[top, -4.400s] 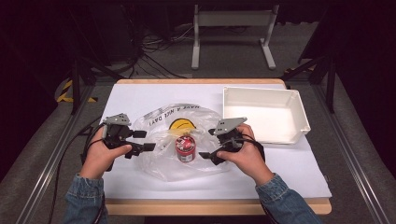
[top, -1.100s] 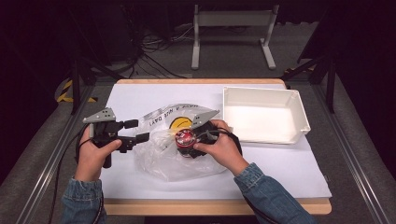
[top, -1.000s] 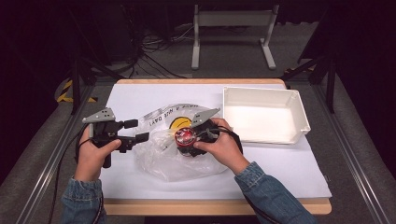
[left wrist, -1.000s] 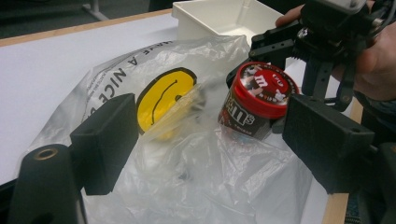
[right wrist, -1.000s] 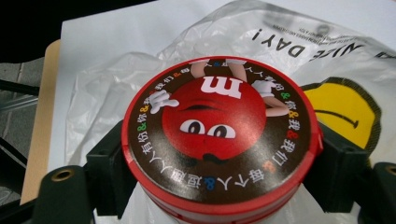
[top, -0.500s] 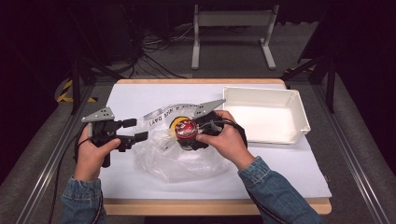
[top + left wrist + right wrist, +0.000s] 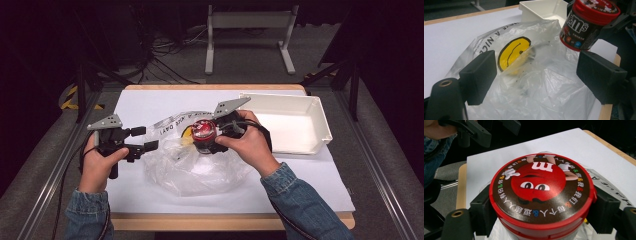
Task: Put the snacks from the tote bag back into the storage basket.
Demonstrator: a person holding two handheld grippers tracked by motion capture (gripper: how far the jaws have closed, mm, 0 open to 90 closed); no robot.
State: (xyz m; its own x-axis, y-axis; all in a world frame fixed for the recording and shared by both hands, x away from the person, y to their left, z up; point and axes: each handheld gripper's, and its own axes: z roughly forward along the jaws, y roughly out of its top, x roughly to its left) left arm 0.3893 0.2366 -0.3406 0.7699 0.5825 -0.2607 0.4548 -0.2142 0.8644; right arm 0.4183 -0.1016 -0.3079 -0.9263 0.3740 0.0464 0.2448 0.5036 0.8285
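Right gripper view has the right tongs (image 7: 541, 220) clamped on a candy jar (image 7: 541, 195), one black jaw pressed to each side of the body just under its red lid, which carries a red cartoon face and a ring of printed characters. From the high view, the right tongs (image 7: 212, 137) hold the candy jar (image 7: 203, 136) clear of the desk (image 7: 150, 102), upright and slightly tilted, above the near edge of a clear plastic bag (image 7: 195, 167).

Left gripper view looks along the left tongs (image 7: 536, 75), whose jaws stand wide apart with nothing pressed between them; the bag's crumpled film lies beyond the gap, apart from the pads. In the high view the left tongs (image 7: 140, 140) sit just beside the bag's left edge, pointing toward it.

The plastic bag (image 7: 524, 75) lies flat and rumpled on the white desk cover, with a yellow smiley face (image 7: 512, 53) and black lettering printed on it. A white tray (image 7: 300, 125) rests at the desk's right side, near the right hand.
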